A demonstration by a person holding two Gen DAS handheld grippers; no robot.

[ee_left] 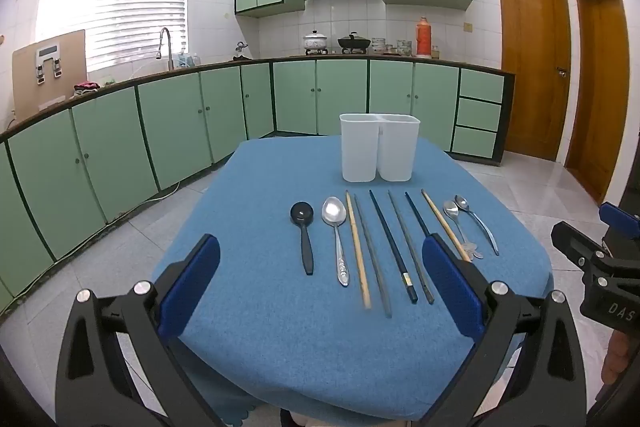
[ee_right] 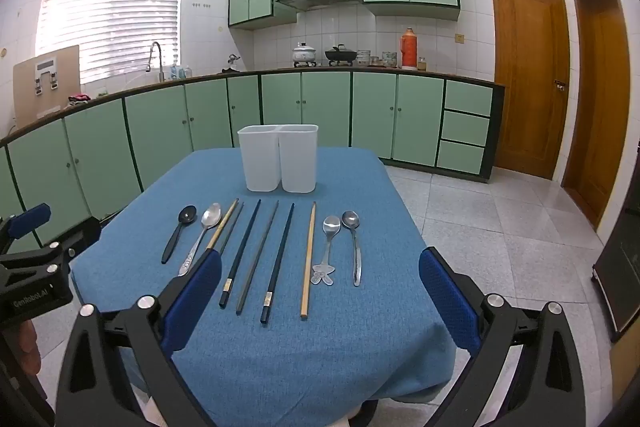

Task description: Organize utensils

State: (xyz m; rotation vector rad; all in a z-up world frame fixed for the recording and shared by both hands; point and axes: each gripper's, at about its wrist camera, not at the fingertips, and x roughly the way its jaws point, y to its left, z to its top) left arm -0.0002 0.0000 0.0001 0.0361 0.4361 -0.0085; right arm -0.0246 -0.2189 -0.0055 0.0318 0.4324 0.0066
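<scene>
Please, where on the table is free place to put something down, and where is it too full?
Free: the wide strip of blue cloth between the utensil handles and the near table edge, and the bare cloth left and right of the white holder. Crowded: the row across the middle, from the black spoon through the chopsticks to the small spoons, with narrow gaps.

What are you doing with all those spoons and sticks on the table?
A person holds a gripper in each hand, and both the left gripper and the right gripper hang open over the near edge of the blue table, holding nothing. Four spoons and six chopsticks lie in a row, from the black spoon across to a metal spoon. The white two-part holder behind them looks empty. Sorting has not begun.
</scene>
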